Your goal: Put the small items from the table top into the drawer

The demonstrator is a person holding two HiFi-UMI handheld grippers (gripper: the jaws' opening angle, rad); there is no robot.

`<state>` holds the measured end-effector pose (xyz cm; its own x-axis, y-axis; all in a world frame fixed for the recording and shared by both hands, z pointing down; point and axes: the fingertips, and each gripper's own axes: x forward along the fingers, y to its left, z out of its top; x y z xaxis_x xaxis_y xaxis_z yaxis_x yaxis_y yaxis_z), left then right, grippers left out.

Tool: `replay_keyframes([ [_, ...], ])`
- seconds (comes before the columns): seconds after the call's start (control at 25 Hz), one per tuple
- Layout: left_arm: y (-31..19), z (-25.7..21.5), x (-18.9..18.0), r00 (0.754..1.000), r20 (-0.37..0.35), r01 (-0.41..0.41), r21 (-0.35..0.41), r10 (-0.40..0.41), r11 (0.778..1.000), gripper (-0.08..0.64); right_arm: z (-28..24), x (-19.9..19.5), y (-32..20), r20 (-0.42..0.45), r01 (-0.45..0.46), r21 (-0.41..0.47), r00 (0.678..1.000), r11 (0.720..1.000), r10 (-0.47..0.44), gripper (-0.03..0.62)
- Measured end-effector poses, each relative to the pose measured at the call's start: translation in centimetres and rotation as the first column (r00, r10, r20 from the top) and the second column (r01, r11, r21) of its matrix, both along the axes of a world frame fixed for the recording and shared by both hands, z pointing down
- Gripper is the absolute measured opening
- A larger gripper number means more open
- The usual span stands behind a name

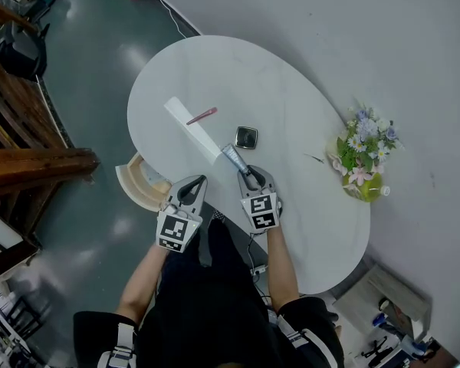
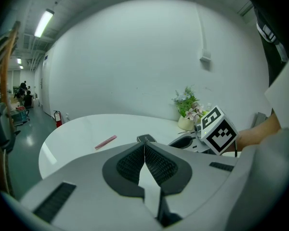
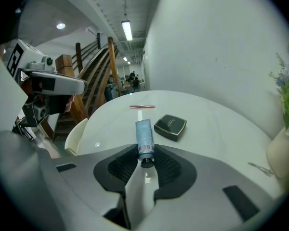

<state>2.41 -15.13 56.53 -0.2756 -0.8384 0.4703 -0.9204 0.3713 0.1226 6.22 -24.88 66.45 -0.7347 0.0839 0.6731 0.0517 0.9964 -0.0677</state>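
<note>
At the near edge of the white tabletop (image 1: 291, 83), our right gripper (image 1: 249, 176) has its jaws clenched on the capped end of a small blue tube (image 1: 232, 158). The rest of the tube points away from us and seems to lie flat on the surface. Our left gripper (image 1: 194, 182) hovers just beside it with its jaws pressed together and nothing between them.

Two more small items wait beyond the tube: a dark square compact (image 1: 246, 137) just past its far end, and a thin pink stick (image 1: 202, 116) farther out. A cream, curved drawer (image 1: 138, 186) stands open below the left rim of the tabletop, near our left gripper.

We judge the tube to be light and soft-walled, so a hard squeeze on the body could dent it or let it slide out. The stiff shoulder by the cap, where we have it, is the safer hold. The compact looks rigid and smooth, so we would take it across two opposite edges. The stick is slim and low, so it needs a pinch at its middle.
</note>
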Motion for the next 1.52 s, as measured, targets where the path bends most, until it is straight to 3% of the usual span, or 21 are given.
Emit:
replay_keyframes([
  [0.48, 4.4, -5.6, -1.2, 0.995, 0.080, 0.064, 0.044, -0.067, 0.997, 0.020, -10.6, -2.1, 3.5, 0.175, 0.022, 0.044, 0.984, 0.999, -0.029, 0.123],
  [0.88, 12.1, -9.4, -3.0, 0.976, 0.129, 0.165, 0.081, -0.174, 0.983, 0.020, -16.9, -3.9, 11.3, 0.273, 0.095, 0.051, 0.956, 0.994, -0.105, 0.123],
  [1.2, 20.1, -9.9, -4.4, 0.947, 0.139, 0.282, 0.085, -0.291, 0.956, 0.020, -18.3, -6.3, 20.0, 0.295, 0.232, 0.051, 0.926, 0.971, -0.237, 0.123],
  [1.52, 27.7, -9.4, -5.8, 0.896, 0.126, 0.419, 0.082, -0.426, 0.904, 0.020, -17.3, -8.4, 27.3, 0.272, 0.350, 0.056, 0.896, 0.935, -0.351, 0.124],
])
